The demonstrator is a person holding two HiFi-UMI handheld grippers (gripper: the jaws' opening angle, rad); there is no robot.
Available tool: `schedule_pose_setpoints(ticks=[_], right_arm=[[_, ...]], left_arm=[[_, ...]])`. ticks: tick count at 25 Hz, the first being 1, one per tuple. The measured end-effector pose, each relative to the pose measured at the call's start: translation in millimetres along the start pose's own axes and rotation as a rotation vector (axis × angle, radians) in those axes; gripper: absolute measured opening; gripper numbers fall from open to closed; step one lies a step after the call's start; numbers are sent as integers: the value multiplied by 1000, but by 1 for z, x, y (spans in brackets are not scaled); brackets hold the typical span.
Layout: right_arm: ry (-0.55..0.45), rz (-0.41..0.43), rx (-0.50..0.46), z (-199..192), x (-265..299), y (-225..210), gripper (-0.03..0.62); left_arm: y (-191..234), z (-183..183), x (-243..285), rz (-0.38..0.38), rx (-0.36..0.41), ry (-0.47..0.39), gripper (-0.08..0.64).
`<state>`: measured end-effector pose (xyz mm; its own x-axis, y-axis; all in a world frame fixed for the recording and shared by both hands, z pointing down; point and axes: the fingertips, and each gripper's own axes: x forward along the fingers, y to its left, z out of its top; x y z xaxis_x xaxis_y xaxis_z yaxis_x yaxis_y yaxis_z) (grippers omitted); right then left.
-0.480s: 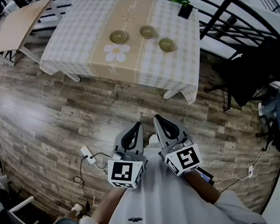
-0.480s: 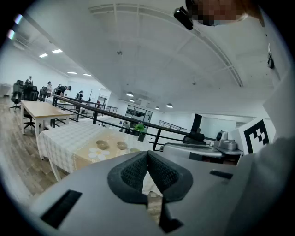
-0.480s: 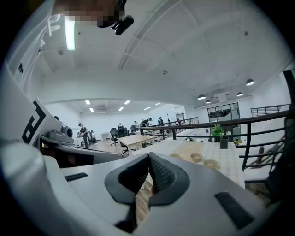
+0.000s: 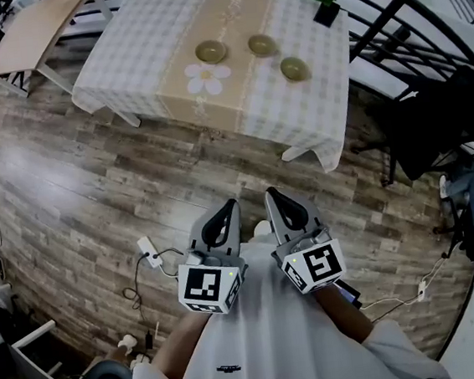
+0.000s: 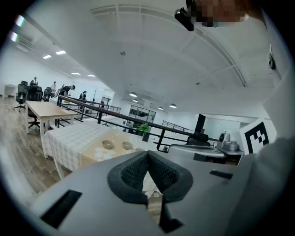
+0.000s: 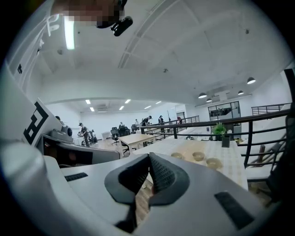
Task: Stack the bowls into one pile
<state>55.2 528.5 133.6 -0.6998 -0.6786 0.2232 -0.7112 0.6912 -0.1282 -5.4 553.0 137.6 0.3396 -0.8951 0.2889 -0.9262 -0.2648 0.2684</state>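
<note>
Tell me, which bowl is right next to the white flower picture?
The leftmost bowl, just beyond the daisy print on the tablecloth. The middle bowl and the right bowl sit farther toward the potted plant.

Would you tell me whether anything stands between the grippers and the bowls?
Nothing visible does: only wooden floor separates the left gripper and right gripper from the table, where the left bowl, middle bowl and right bowl sit apart.
</note>
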Motion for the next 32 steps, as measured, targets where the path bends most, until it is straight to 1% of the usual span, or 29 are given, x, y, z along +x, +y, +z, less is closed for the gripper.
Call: schedule_pose_setpoints(ticks=[5, 8, 11, 15, 19, 23, 27, 32], right_arm=[[-12, 24, 16, 1, 10, 16, 35], [-1, 28, 8, -3, 22, 27, 35], [1, 17, 18, -9, 34, 38, 35], [0, -16, 33, -17, 46, 47, 35], [24, -17, 34, -21, 56, 52, 35], [30, -23, 45, -20, 79, 39, 35], [36, -20, 73, -21, 111, 19, 35], [41, -9, 112, -15, 170, -5, 35]], left_arm=[[18, 1, -7, -1, -10, -4, 20], [35, 2, -13, 3, -34, -12, 20], [58, -1, -23, 17, -42, -15, 20], [84, -10, -32, 22, -76, -11, 20], [95, -14, -32, 21, -90, 4, 20], [108, -15, -14, 23, -97, 27, 20], [124, -8, 11, 30, -86, 43, 20], [165, 6, 61, 33, -70, 85, 20]])
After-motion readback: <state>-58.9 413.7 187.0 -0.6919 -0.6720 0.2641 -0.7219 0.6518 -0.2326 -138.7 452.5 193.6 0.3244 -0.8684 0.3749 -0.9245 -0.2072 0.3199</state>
